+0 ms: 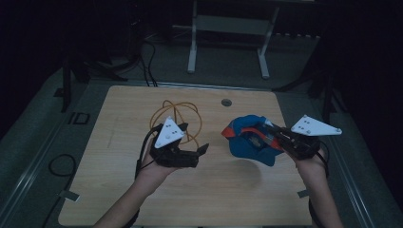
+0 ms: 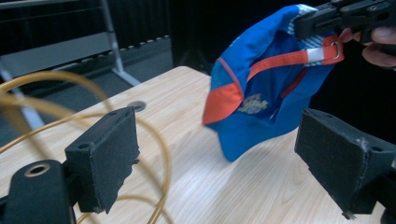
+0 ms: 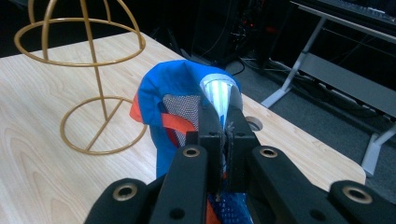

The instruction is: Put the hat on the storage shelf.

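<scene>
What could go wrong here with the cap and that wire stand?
1. The right tongs pinch only a thin bit of the cap's edge, and the cap hangs above the table; it might slip out and drop.
2. The left tongs are open with the gold stand's wire right beside one jaw; a careless move could snag it or tip the light stand over.

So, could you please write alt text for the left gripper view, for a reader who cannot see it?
A blue and orange cap hangs above a wooden table, pinched at its rim by the right gripper at the upper right. The left gripper has its two black jaws wide apart in the foreground with nothing between them, and a blurred gold wire stand curves past at left.
</scene>
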Demonstrator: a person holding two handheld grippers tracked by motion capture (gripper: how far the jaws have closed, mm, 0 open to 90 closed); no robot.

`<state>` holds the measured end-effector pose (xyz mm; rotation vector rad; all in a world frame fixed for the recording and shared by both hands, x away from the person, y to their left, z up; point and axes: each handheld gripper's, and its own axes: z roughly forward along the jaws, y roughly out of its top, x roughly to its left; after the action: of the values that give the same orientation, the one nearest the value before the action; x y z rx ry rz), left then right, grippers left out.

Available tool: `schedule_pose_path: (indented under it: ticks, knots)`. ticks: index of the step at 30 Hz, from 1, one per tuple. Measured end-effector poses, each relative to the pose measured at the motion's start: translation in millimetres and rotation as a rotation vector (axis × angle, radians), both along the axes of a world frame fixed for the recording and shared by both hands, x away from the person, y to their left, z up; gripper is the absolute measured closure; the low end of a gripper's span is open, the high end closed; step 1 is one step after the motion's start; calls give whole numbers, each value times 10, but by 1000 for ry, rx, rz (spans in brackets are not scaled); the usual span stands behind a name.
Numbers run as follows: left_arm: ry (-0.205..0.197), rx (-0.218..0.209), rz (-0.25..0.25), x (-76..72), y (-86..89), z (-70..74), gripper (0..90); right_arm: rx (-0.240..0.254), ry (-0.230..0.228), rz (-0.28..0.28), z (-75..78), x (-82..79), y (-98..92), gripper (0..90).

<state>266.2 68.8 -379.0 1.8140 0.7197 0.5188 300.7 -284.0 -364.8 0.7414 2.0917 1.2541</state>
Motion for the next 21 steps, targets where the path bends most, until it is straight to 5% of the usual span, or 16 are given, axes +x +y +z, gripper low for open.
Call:
schedule_pose_path:
  ticks: [10, 21]
  knots:
    - [32, 33, -64, 145, -401, 15, 144, 10, -13, 30, 57, -77, 60, 878]
    - [46, 72, -69, 352, -685, -15, 204, 0, -17, 73, 65, -152, 154, 878]
